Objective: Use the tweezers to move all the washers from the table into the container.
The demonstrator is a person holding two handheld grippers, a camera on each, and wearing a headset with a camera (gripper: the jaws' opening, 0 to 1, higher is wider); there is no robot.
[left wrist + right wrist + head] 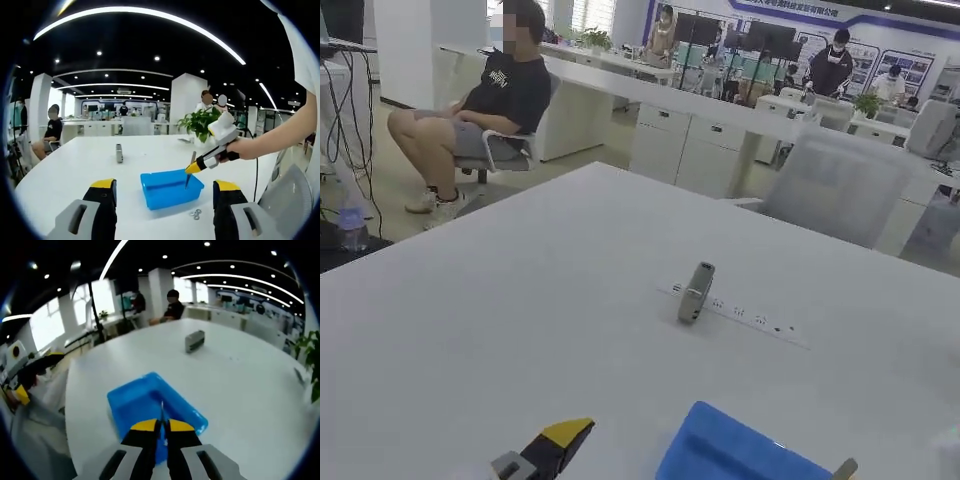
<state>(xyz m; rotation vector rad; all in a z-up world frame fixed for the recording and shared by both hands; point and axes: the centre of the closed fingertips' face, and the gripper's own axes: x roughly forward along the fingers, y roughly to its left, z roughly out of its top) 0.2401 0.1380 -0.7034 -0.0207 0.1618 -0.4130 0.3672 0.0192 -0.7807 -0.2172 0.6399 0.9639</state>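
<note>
My right claw (161,426), clamped on thin metal tweezers (161,412), hovers over the blue plastic container (135,400); left claw (164,186) apart. At its four o'clock lie small silver washers (195,214); I'd approach low, tips straddling one.

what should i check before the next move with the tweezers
1. Grip on the tweezers: ok, the right gripper is shut on them.
2. Tweezers over the container: ok, the tip points down into it.
3. Washer in the tweezer tip: cannot tell, too small to see.
4. All washers moved: not ok, a small cluster lies on the table beside the container.
5. Left gripper out of the way: ok, open, holding nothing, apart from the container.
</note>
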